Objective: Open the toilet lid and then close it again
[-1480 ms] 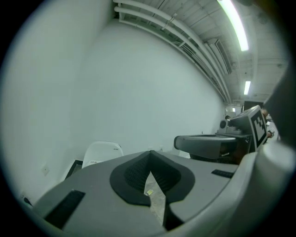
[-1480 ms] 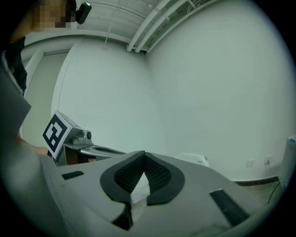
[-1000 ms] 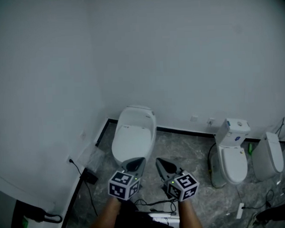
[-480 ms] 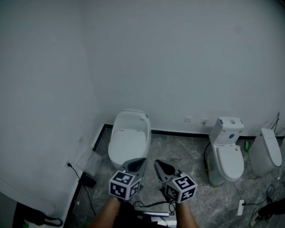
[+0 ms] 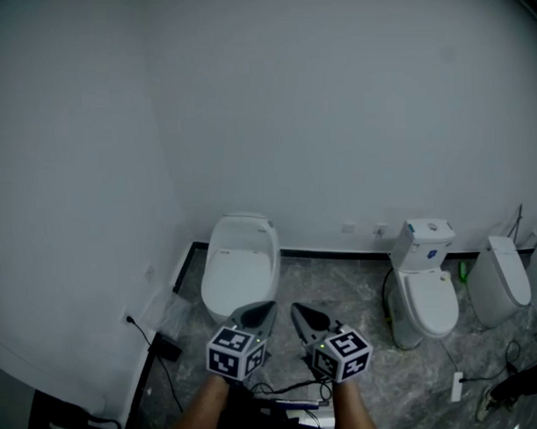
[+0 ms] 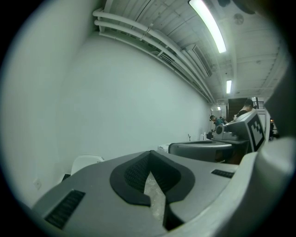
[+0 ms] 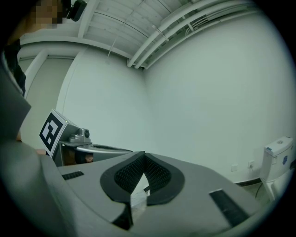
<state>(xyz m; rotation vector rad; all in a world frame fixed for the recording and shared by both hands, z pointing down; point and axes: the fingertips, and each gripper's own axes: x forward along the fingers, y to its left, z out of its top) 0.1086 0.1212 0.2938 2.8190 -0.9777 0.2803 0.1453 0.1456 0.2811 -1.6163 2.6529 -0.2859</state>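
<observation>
A white toilet (image 5: pixel 241 265) with its lid down stands against the wall in the left corner, on the grey marble floor. Both grippers hang side by side in front of it, short of the bowl and touching nothing. My left gripper (image 5: pixel 263 308) points at the toilet's front rim and is shut with nothing between the jaws. My right gripper (image 5: pixel 298 311) sits just to the right of it, also shut and empty. In the left gripper view the left gripper (image 6: pixel 149 156) has its pads together, and the toilet (image 6: pixel 85 162) shows low at the left.
A second toilet (image 5: pixel 425 287) with a tank stands to the right, and a third toilet (image 5: pixel 501 282) beyond it. Cables (image 5: pixel 288 391) lie on the floor near my feet. A black box (image 5: pixel 168 347) with a cord sits by the left wall.
The head view has shifted, so the toilets sit a little further left and lower in the picture. Both grippers stay shut and side by side, held slightly higher.
</observation>
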